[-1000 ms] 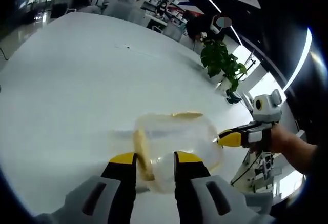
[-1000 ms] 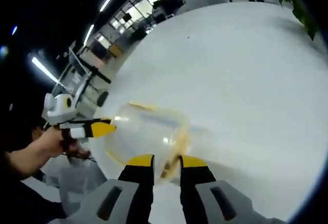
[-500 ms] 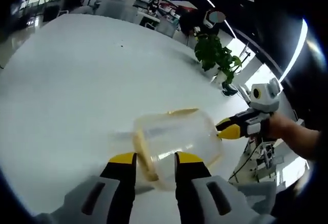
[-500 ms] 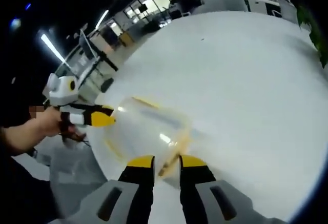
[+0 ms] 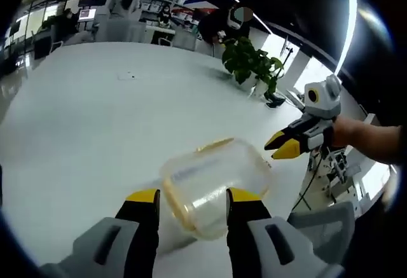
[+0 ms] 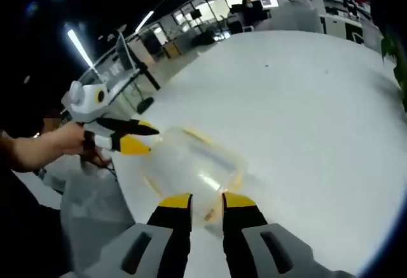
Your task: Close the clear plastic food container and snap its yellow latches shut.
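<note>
My left gripper (image 5: 191,205) is standing with its jaws spread to either side of the near end of the clear plastic food container (image 5: 213,186); whether the pads are touching its walls, I cannot tell. In the right gripper view, my right gripper (image 6: 199,203) is showing its jaws set close together at the container's (image 6: 194,170) opposite end, seemingly pinching at the rim where a yellow latch (image 6: 208,211) is lying, though actual contact is hidden by the jaw tips. Seen from the left, the right gripper (image 5: 287,145) is appearing just beside the container's far right corner, jaws nearly pressed together.

The container is lying on the white tabletop (image 5: 89,119), near the edge closest to me, lid apparently seated and a yellow latch (image 5: 175,201) running along the side between my left jaws. Its long axis is running roughly from one gripper toward the other, so each gripper is facing one short end. I judge the left gripper nearer to its latch, and the coming press as turning on pushing inward along that axis.
</note>
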